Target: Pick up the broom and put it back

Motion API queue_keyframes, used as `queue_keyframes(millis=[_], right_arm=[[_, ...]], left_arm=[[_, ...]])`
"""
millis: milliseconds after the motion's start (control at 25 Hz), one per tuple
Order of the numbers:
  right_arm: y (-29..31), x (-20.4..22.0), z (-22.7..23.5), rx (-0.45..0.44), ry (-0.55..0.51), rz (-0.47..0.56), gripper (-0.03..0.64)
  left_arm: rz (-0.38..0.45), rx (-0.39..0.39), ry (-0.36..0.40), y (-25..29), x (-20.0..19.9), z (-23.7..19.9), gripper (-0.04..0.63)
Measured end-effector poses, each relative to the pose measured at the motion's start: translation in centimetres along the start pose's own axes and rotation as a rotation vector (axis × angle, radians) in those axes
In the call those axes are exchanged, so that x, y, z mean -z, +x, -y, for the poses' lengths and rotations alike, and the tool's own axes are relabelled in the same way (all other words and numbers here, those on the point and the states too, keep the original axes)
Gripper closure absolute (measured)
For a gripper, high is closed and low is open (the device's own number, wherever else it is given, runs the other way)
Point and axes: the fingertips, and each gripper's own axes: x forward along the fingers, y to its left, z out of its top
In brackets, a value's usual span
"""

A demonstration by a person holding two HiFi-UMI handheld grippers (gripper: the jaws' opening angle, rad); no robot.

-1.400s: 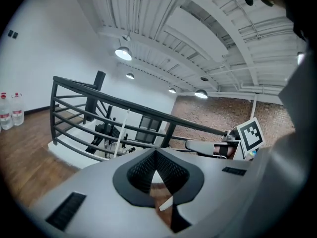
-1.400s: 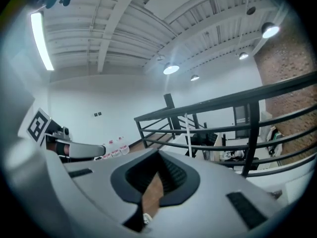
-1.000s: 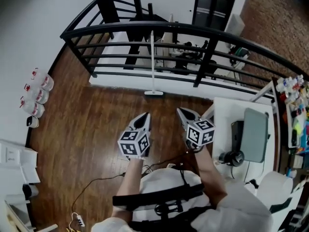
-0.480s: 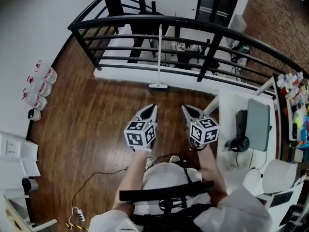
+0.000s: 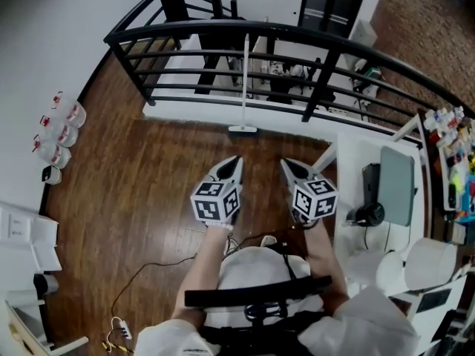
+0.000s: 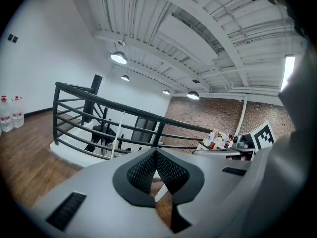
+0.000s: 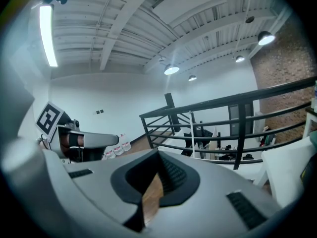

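Observation:
A broom with a long white handle point(image 5: 245, 80) leans upright against the black railing point(image 5: 326, 43), its flat head point(image 5: 243, 130) resting on the wooden floor. My left gripper point(image 5: 236, 160) and right gripper point(image 5: 285, 164) are side by side, short of the broom head and pointing toward it. Both are shut with nothing in them. In the left gripper view the jaws point(image 6: 155, 150) meet at the tip, and the broom handle point(image 6: 117, 135) shows beyond them to the left. In the right gripper view the closed jaws point(image 7: 158, 152) point at the railing, with the handle point(image 7: 190, 133) just right of centre.
A white desk point(image 5: 352, 173) with a monitor point(image 5: 395, 184) and headphones point(image 5: 365, 215) stands close on the right. Water bottles point(image 5: 58, 128) line the left wall. A black cable point(image 5: 148, 277) trails over the floor behind me. A white chair point(image 5: 415, 265) sits at the lower right.
Both grippers have moved forward toward the railing, and the broom now stands closer ahead. Over the last half second almost nothing shifted.

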Motion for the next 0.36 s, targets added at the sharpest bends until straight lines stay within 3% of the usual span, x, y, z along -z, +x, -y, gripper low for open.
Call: queue_keyframes(millis=[360], right_arm=[[0.21,-0.35,-0.12,0.006,0.002,-0.003,0.606]], left_arm=[[-0.001,0.001,0.003,-0.08,-0.44,-0.16,0.606]])
